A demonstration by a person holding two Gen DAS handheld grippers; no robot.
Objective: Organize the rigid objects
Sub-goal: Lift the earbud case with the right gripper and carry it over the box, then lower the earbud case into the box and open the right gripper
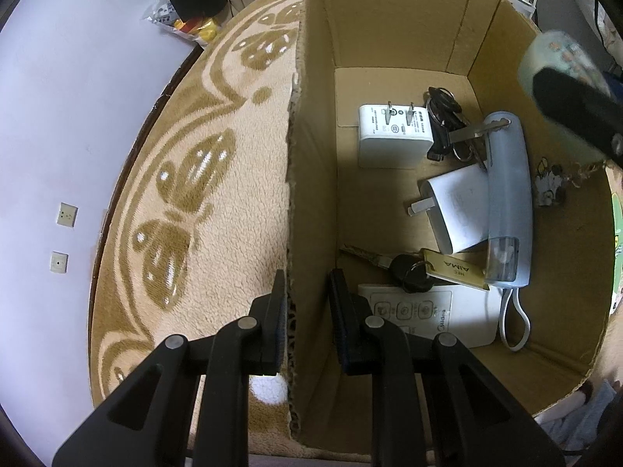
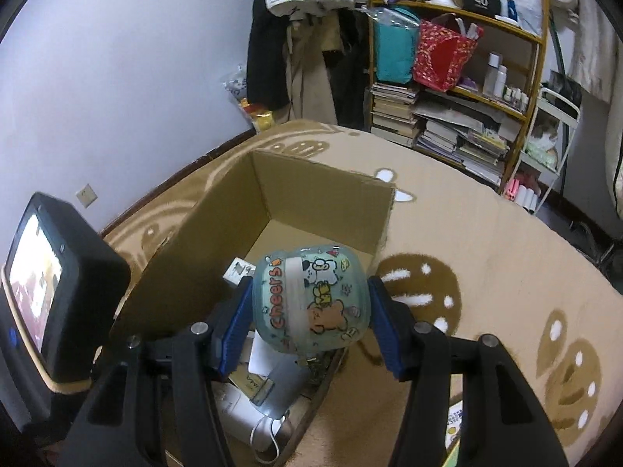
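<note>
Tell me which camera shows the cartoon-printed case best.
The right wrist view: the cartoon-printed case sits centred between the right gripper's fingers, its print sharp. The left wrist view catches only a blurred edge of it above the cardboard box.

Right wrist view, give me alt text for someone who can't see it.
The right tool holds a pale green cartoon-printed case reading "Cheers" over an open cardboard box on a beige patterned rug. A cluttered bookshelf stands behind.

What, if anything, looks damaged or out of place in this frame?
Only the cardboard box: its left wall's top edge is ragged and torn where the left gripper straddles it. The items inside lie loosely jumbled, nothing spilled.
</note>
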